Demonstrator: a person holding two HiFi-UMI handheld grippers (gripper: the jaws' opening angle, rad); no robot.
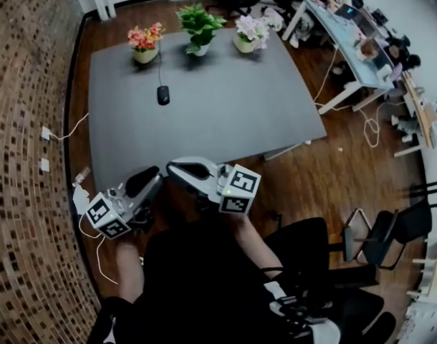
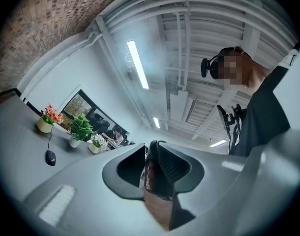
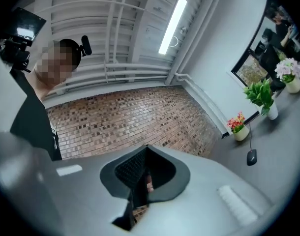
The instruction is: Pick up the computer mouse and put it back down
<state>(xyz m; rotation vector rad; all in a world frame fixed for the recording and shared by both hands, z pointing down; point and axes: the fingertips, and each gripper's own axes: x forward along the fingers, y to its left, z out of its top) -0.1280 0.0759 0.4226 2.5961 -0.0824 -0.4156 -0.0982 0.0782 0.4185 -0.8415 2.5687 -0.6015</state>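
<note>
A black wired computer mouse lies on the far left part of the grey table, its cable running toward a flower pot. It also shows small in the left gripper view as the mouse and in the right gripper view as the mouse. Both grippers hover over the table's near edge, far from the mouse. My left gripper is shut with nothing in it, and so is my right gripper. In their own views the left gripper and the right gripper tilt upward, jaws pressed together.
Three potted plants stand along the table's far edge: orange flowers, a green plant, white flowers. A brick wall runs on the left. A black chair and a desk with people are on the right.
</note>
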